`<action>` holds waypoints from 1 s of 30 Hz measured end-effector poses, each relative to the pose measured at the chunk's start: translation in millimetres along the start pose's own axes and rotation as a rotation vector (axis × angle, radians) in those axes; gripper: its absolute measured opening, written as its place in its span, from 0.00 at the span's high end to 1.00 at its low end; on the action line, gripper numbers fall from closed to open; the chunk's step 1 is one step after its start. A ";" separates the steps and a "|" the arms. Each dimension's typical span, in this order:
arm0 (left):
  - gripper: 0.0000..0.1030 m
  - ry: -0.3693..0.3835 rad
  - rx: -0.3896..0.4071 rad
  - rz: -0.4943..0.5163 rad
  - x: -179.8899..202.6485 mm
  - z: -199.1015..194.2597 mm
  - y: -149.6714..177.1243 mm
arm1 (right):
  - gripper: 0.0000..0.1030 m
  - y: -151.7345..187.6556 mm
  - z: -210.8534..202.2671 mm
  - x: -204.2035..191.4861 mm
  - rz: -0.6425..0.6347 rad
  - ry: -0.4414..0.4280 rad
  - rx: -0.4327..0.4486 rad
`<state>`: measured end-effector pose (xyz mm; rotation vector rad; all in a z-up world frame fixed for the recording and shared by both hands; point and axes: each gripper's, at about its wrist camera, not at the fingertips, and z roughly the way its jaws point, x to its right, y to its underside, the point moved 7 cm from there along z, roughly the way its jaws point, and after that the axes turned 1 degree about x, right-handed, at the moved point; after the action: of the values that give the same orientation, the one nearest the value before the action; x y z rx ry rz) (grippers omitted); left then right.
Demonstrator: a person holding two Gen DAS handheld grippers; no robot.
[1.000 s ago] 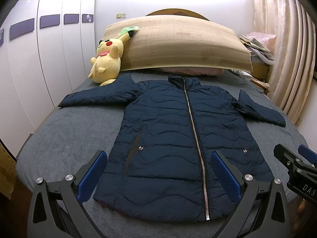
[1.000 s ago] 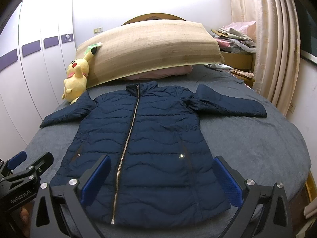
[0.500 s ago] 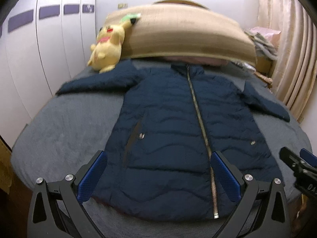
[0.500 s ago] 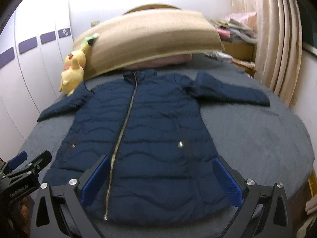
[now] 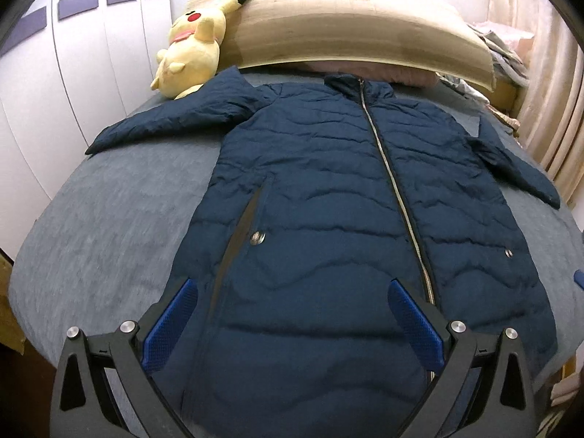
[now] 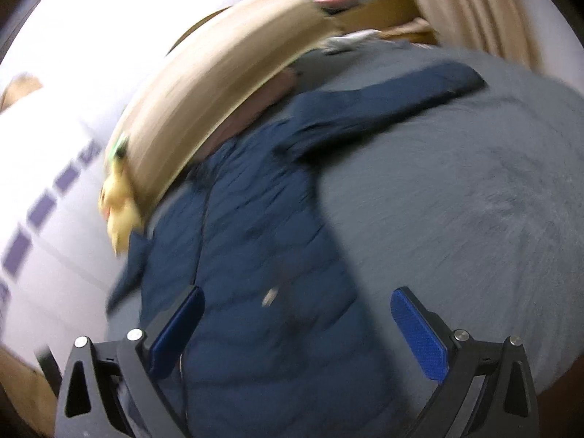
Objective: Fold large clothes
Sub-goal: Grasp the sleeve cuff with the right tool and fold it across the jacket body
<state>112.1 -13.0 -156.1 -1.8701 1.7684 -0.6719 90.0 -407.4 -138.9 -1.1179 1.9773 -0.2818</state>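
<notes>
A navy quilted jacket (image 5: 328,189) lies flat and zipped on the grey bed (image 5: 120,219), collar toward the headboard, both sleeves spread out. My left gripper (image 5: 292,314) hangs open above the jacket's lower hem, blue pads wide apart, nothing between them. The right wrist view is blurred and tilted. There the jacket (image 6: 255,219) runs up the left half and its right sleeve (image 6: 383,109) stretches toward the far edge. My right gripper (image 6: 295,321) is open over the jacket's lower right side, holding nothing.
A yellow plush toy (image 5: 193,36) leans at the headboard by the left sleeve. A long beige bolster (image 5: 346,25) lies across the bed's head. White wardrobe doors (image 5: 91,54) stand left, curtains (image 5: 554,91) right, with piled clothes (image 5: 500,47) in the corner.
Both grippers have moved forward and lower over the jacket. The right gripper has swung and rolled sharply, so its view now tilts and blurs toward the right sleeve. Both stay open.
</notes>
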 end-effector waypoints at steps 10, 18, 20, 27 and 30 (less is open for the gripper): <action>0.00 -0.055 -0.052 0.040 5.7 64.9 -24.6 | 0.00 -148.6 40.5 136.7 0.472 -0.109 0.123; 0.00 -0.002 -0.108 -0.028 -3.9 91.6 -10.8 | 0.12 -227.7 96.5 207.5 0.618 -0.026 0.174; 0.00 0.000 -0.103 -0.034 -4.7 92.0 -7.7 | 0.12 -240.9 106.9 215.6 0.610 0.012 0.183; 0.00 -0.006 -0.105 -0.018 -5.4 90.9 -1.0 | 0.63 -255.5 139.0 237.7 0.561 0.149 0.122; 0.00 0.004 -0.105 -0.016 -6.5 91.5 -1.1 | 0.84 -269.6 136.6 221.8 0.457 0.200 0.130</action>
<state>171.5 -5.6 -225.7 -1.9553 1.8250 -0.5998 297.9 -713.2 -200.8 -0.5485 2.2892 -0.2805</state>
